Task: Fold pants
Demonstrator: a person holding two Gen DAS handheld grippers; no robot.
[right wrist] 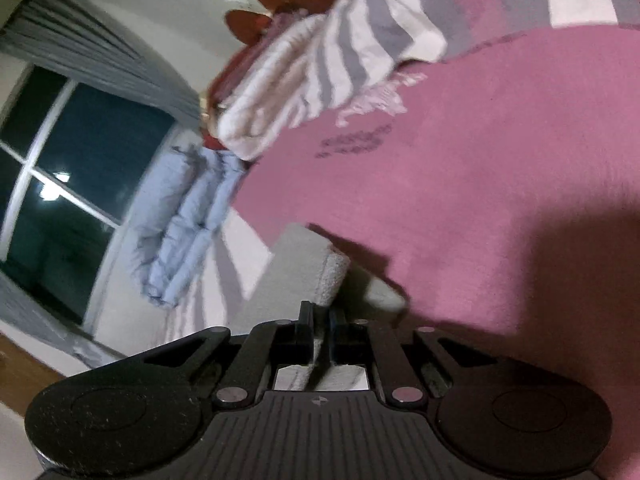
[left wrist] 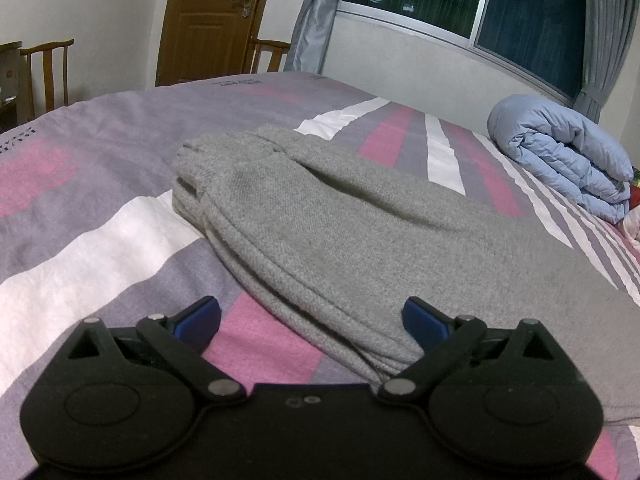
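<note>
The grey pants [left wrist: 320,224] lie folded lengthwise on the striped bed cover [left wrist: 100,248], with the stacked edges running toward the near side. My left gripper [left wrist: 312,318] hovers open just over their near end. Its blue pads [left wrist: 200,316] stand wide apart and nothing is between them. In the tilted, blurred right wrist view, my right gripper [right wrist: 320,314] is shut on a fold of the grey pants [right wrist: 304,268]. The cloth runs between the black fingers [right wrist: 306,322] and shows behind them.
A rolled light-blue quilt [left wrist: 568,156] lies at the bed's far right by the window [left wrist: 520,16] and grey curtains. A brown door [left wrist: 212,20] and wooden chairs [left wrist: 48,72] stand beyond the bed. Striped pillows [right wrist: 320,72] show in the right wrist view.
</note>
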